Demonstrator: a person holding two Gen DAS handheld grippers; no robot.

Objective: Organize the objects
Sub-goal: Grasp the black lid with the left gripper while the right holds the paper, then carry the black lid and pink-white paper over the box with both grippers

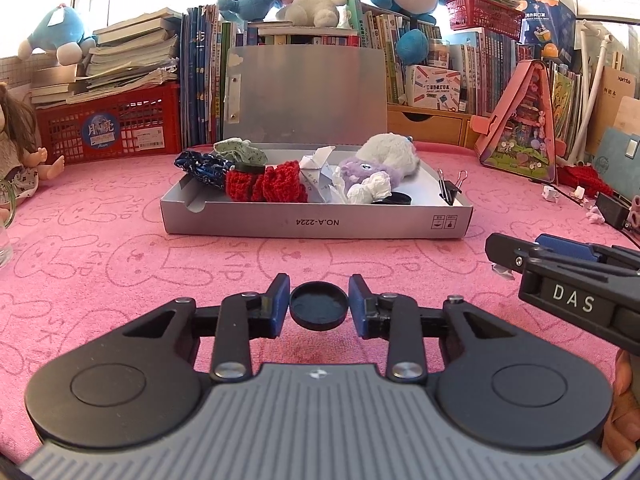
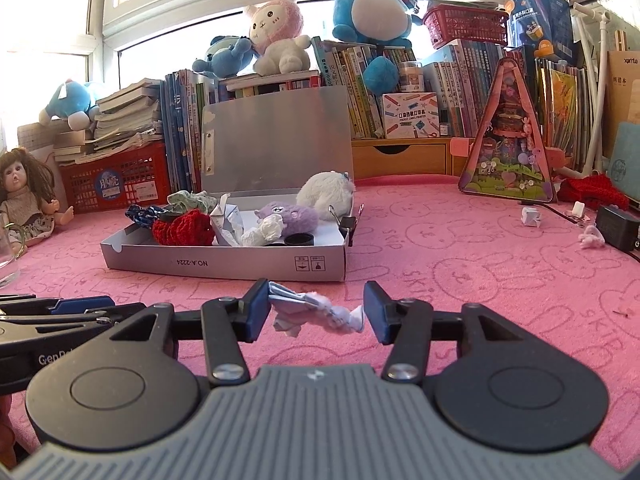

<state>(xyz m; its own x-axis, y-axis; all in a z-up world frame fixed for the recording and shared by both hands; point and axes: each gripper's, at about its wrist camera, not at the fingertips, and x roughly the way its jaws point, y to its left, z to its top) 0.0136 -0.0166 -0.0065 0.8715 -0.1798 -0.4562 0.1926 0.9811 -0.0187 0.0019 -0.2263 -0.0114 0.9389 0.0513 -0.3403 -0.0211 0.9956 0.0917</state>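
A grey cardboard box [image 1: 316,224] with its lid up sits on the pink cloth and holds a red knit piece [image 1: 266,182], a purple plush [image 1: 362,172], folded paper and a black cap. My left gripper [image 1: 319,306] has its pads against the sides of a round black cap [image 1: 319,307] in front of the box. My right gripper [image 2: 316,312] has a crumpled paper piece [image 2: 316,312] between its pads, touching both; it also shows at the right in the left wrist view [image 1: 560,276]. The box shows in the right wrist view [image 2: 224,266].
A red crate [image 1: 112,128] and a doll [image 1: 16,160] stand at the left, books and plush toys along the back. A pink triangular toy case [image 2: 508,152], a small paper cube [image 2: 532,216] and a black adapter [image 2: 618,226] lie at the right. A binder clip [image 1: 450,188] sits on the box's right corner.
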